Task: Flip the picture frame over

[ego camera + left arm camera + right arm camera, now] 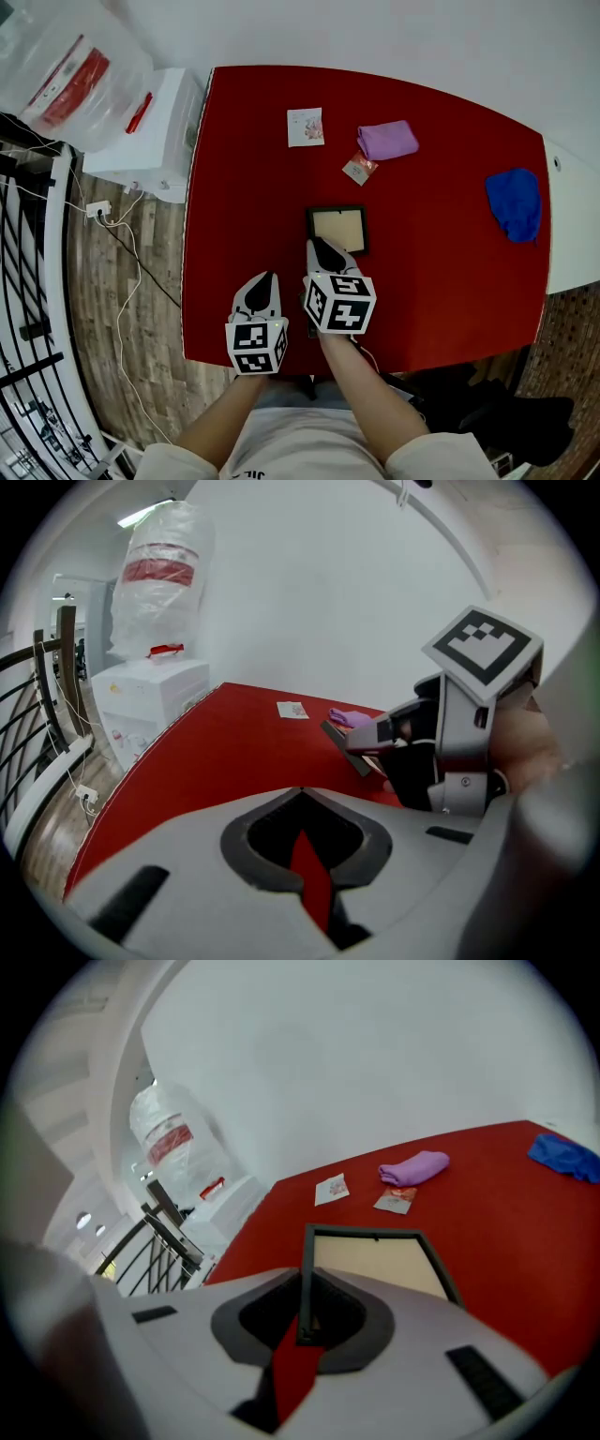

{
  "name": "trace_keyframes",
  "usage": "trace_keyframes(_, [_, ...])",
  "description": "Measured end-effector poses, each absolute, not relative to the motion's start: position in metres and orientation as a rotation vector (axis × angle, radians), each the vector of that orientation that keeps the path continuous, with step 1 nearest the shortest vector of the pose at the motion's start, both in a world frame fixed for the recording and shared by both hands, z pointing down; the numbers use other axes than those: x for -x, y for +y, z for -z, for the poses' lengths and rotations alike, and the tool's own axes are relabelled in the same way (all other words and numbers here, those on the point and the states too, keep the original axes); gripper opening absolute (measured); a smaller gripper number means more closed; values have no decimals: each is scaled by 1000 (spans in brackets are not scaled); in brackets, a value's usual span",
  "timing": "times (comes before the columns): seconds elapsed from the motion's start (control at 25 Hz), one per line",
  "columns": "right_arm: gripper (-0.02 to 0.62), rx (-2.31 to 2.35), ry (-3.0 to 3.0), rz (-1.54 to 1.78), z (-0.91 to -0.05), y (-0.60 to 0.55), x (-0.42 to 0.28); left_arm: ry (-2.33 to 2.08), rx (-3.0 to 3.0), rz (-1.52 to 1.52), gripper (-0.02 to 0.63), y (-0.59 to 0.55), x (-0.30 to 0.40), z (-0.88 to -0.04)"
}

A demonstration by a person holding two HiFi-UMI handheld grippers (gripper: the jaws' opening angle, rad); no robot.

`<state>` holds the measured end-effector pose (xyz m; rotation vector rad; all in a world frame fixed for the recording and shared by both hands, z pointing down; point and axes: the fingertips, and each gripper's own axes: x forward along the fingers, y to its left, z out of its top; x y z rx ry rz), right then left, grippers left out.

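A small dark-rimmed picture frame point(337, 228) with a beige panel facing up is near the middle of the red table point(234, 187). My right gripper point(323, 251) is shut on its near left edge. In the right gripper view that rim point(305, 1288) runs between the jaws and the frame point(375, 1262) stretches away beyond them. In the left gripper view the frame point(343, 742) is tilted and off the table in the right gripper point(380, 731). To the right gripper's left, my left gripper point(263, 284) is shut with nothing in it, over the table's near edge point(302, 803).
At the far side of the table lie a white card point(306, 127), a small packet point(359, 168) and a purple cloth point(387, 140). A blue cloth point(514, 202) lies at the right. A white box point(150, 122), a plastic bag point(75, 75) and a railing point(28, 281) stand to the left.
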<state>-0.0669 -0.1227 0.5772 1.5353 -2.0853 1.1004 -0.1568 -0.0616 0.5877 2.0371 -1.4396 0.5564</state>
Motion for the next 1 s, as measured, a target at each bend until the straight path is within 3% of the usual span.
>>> trace_keyframes(1.0, [41, -1310, -2518, -2046, -510, -126, 46, -1377, -2113, -549, 5, -61, 128, -584])
